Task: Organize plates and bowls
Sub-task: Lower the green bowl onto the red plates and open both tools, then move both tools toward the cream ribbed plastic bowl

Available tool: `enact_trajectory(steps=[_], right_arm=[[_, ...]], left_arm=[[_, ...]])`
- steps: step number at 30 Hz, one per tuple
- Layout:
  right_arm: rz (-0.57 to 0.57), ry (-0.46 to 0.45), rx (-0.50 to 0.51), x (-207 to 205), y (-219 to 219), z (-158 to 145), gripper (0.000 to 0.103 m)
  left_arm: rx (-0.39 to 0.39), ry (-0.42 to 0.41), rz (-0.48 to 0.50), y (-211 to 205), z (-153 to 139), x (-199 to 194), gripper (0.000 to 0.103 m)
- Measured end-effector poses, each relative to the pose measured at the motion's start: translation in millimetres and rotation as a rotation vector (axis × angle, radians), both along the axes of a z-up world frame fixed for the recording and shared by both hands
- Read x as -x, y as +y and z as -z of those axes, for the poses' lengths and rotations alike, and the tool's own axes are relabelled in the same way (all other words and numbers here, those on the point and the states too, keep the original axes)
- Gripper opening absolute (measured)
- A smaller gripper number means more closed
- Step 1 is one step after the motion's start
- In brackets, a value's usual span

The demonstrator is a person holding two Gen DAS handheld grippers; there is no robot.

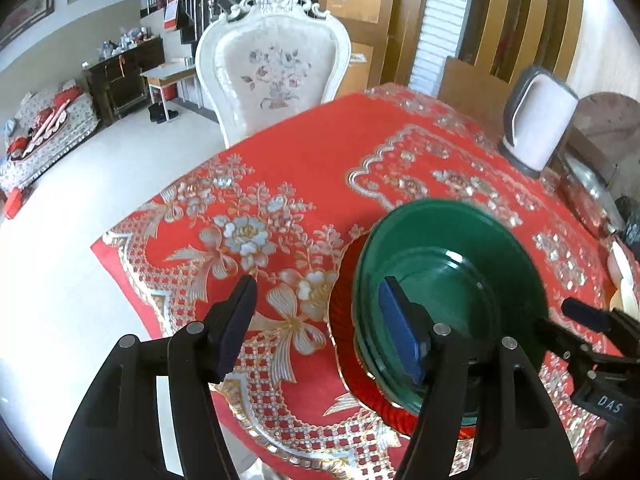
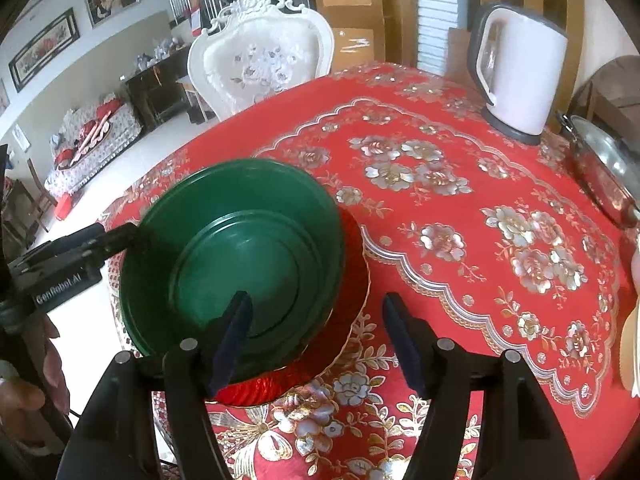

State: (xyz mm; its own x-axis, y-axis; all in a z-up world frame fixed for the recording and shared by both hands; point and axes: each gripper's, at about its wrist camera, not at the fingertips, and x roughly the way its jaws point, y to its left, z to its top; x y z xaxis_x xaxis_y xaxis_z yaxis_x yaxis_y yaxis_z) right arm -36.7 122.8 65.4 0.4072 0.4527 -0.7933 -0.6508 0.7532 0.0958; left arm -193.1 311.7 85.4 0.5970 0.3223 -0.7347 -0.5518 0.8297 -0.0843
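Observation:
A stack of green bowls [image 1: 448, 276] sits on a red plate [image 1: 344, 320] on the red flowered tablecloth; it also shows in the right wrist view [image 2: 240, 248], with the red plate [image 2: 352, 280] under it. My left gripper [image 1: 320, 320] is open and empty, its right finger over the bowls' near rim. My right gripper [image 2: 320, 340] is open and empty, its left finger over the bowls' near rim. Each gripper shows in the other's view, at the bowls' side: the right one [image 1: 592, 332], the left one [image 2: 80, 248].
A white electric kettle [image 2: 520, 72] stands at the table's far side. A metal pan [image 2: 608, 172] lies at the right edge, with a pale object [image 2: 632, 340] nearer. A white ornate chair [image 1: 272, 68] stands behind the table. The table's left edge [image 1: 120, 264] drops to the floor.

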Motion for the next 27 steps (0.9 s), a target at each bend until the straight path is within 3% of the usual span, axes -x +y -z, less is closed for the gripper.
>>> enact_trajectory(steps=[11, 27], right_arm=[[0.040, -0.009, -0.046, -2, -24, -13, 0.068], [0.229, -0.024, -0.081, -10, -106, -28, 0.071]], left_arm=[[-0.002, -0.090, 0.153, -43, -35, -12, 0.064], [-0.040, -0.095, 0.415, -151, -46, -66, 0.064]])
